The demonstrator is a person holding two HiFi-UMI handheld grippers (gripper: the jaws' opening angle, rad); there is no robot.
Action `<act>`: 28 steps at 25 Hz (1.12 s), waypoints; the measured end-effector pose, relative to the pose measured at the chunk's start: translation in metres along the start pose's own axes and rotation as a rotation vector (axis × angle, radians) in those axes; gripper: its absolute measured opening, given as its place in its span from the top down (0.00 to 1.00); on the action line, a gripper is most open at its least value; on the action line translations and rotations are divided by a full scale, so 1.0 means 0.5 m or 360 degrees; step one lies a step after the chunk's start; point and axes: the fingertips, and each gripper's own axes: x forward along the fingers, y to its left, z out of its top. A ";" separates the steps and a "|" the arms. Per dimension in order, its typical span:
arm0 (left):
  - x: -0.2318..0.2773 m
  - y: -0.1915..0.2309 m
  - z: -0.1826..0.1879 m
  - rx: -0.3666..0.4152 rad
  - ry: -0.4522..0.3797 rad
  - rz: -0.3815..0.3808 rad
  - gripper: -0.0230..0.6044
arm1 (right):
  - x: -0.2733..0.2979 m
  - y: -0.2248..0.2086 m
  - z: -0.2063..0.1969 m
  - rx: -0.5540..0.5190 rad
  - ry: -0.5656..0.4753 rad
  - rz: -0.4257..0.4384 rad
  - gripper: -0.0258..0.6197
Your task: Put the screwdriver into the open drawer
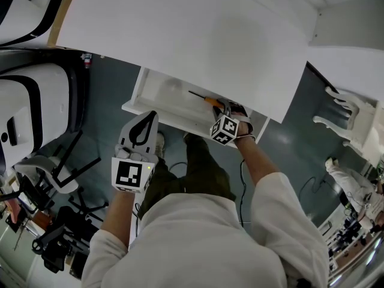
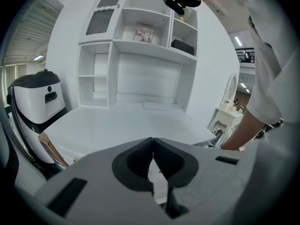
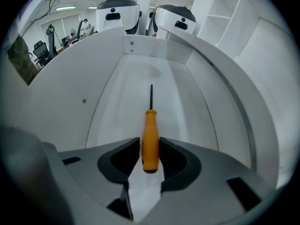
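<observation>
The screwdriver (image 3: 150, 130) lies on the drawer (image 3: 93, 78) floor, its orange handle at lower centre between the right gripper's (image 3: 150, 148) released jaws, which the head view hides, while the left gripper (image 2: 153, 142) is clenched on nothing.

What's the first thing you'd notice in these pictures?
The bright orange screwdriver stands out first, inside the white open drawer, between the jaws of the right hand-held gripper. Next comes the left hand-held gripper, shut and empty, just outside the drawer's front.
</observation>
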 end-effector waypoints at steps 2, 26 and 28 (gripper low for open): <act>-0.002 0.002 -0.001 0.0000 0.0001 0.0002 0.96 | -0.001 0.001 0.002 0.0002 0.0000 -0.0002 0.74; -0.038 -0.012 0.056 0.0073 -0.0137 -0.0088 0.96 | -0.108 -0.020 0.010 0.0110 -0.0012 -0.0128 0.75; -0.043 -0.015 0.061 0.0084 -0.0152 -0.0098 0.95 | -0.127 -0.023 0.013 0.0148 -0.0030 -0.0147 0.75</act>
